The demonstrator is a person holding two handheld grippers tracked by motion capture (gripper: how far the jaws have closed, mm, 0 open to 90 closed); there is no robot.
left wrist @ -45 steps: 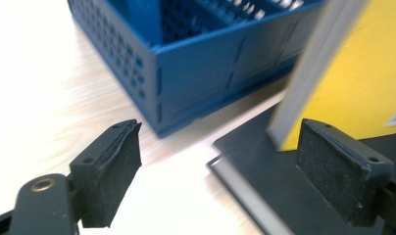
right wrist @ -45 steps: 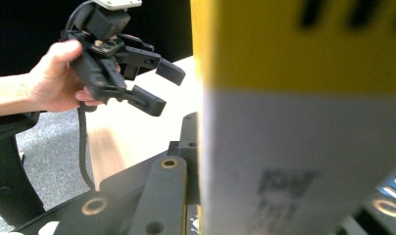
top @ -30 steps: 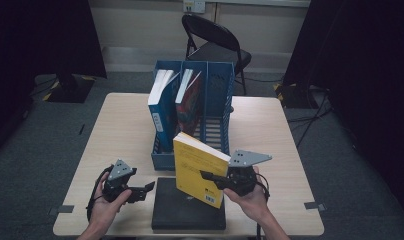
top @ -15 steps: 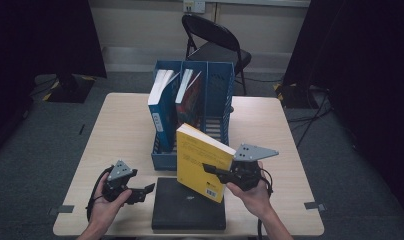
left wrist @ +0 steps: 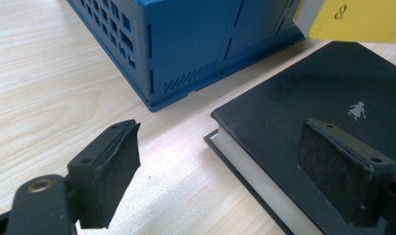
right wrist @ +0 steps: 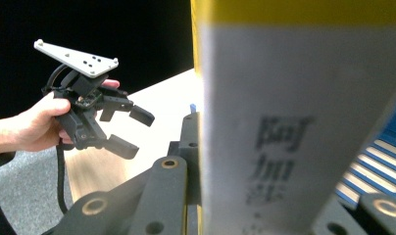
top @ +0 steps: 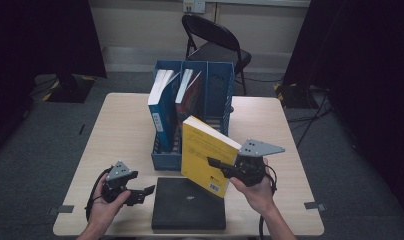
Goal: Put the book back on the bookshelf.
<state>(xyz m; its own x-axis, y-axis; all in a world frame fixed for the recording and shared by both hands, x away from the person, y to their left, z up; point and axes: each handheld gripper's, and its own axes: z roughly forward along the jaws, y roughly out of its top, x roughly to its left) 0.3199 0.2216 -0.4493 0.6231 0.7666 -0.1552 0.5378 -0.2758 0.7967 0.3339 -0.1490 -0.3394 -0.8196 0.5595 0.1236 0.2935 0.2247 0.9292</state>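
Left gripper (top: 140, 190) left of blue file rack (top: 210, 95), jaws apart, empty, beside black book (top: 190, 204). Right gripper (top: 221, 167) clamped on yellow book (top: 205, 150), held upright just before rack. Judgement: keep book vertical, align with empty right slot, lower slowly, release only once seated.

High view overlooks the table (top: 120, 130); tool cameras sit close above it.
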